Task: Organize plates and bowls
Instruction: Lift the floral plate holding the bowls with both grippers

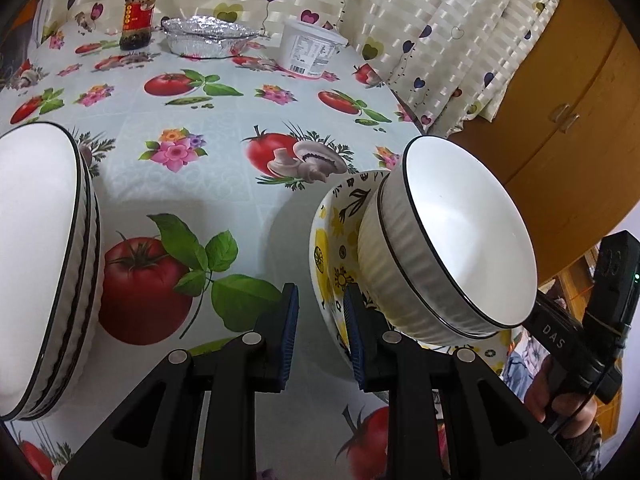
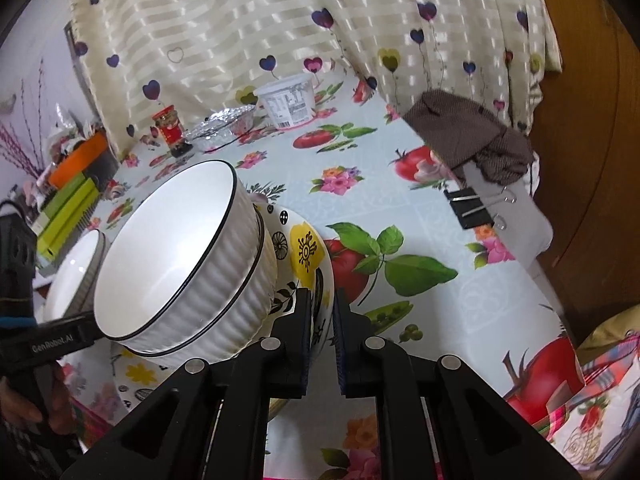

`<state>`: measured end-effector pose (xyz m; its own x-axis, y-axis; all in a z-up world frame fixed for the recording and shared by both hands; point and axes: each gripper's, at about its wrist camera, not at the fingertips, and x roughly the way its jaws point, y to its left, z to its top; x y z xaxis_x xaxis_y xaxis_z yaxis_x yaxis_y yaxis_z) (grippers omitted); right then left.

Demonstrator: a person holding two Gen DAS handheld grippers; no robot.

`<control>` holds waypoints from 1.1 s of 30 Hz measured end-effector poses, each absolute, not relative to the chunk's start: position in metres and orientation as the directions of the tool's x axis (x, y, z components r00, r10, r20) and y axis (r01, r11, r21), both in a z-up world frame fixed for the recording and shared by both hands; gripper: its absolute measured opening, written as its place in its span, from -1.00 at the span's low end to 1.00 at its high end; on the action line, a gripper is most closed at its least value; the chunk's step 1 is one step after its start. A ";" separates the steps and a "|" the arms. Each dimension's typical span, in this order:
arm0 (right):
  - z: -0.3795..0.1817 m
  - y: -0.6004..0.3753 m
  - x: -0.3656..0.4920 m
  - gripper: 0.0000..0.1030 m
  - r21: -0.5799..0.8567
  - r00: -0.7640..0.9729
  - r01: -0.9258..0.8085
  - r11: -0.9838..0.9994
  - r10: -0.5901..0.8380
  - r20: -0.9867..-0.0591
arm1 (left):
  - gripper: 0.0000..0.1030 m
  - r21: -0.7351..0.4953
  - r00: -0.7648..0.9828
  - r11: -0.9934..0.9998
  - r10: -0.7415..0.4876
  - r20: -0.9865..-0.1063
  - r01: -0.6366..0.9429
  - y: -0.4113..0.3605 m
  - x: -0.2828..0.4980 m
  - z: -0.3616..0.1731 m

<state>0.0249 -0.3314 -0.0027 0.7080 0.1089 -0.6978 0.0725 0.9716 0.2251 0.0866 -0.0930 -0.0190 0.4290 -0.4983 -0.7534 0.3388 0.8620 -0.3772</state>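
In the left wrist view, my left gripper (image 1: 320, 312) has its jaws apart around the rim of a yellow-patterned bowl (image 1: 326, 240), whose rim lies between the pads. Two nested white ribbed bowls (image 1: 452, 240) with black rims sit tilted inside it. A stack of white ribbed bowls (image 1: 44, 264) stands at the left edge. In the right wrist view, my right gripper (image 2: 322, 316) is shut on the patterned bowl's rim (image 2: 316, 252), with the white nested bowls (image 2: 188, 260) leaning left. The other white stack (image 2: 76, 276) lies behind them.
A sauce jar (image 1: 138, 16), a foil tray (image 1: 208, 36) and a white tub (image 1: 310, 50) stand at the table's far edge by the curtain. A binder clip (image 2: 472, 208) and brown cloth (image 2: 472, 136) are at the right table edge. Wooden cabinet (image 1: 560, 112) is to the right.
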 end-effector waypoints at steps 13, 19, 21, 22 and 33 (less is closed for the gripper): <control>-0.006 -0.328 0.027 -0.78 0.172 0.733 0.061 0.983 0.073 -0.676 | -0.53 -0.345 0.449 0.876 -0.472 -0.758 0.338 -0.102 0.092 -0.026; -0.007 -0.330 0.031 -0.77 0.200 0.716 0.051 0.979 0.104 -0.691 | -0.52 -0.369 0.420 0.868 -0.487 -0.766 0.333 -0.103 0.095 -0.029; -0.008 -0.332 0.032 -0.77 0.220 0.710 0.051 0.974 0.119 -0.694 | -0.52 -0.379 0.417 0.865 -0.494 -0.763 0.330 -0.103 0.095 -0.030; -0.008 -0.332 0.033 -0.77 0.228 0.705 0.051 0.972 0.126 -0.698 | -0.52 -0.377 0.418 0.865 -0.492 -0.764 0.330 -0.103 0.095 -0.030; -0.019 -0.331 0.040 -0.67 0.273 0.654 0.069 0.959 0.163 -0.739 | -0.53 -0.376 0.401 0.865 -0.491 -0.774 0.333 -0.106 0.098 -0.034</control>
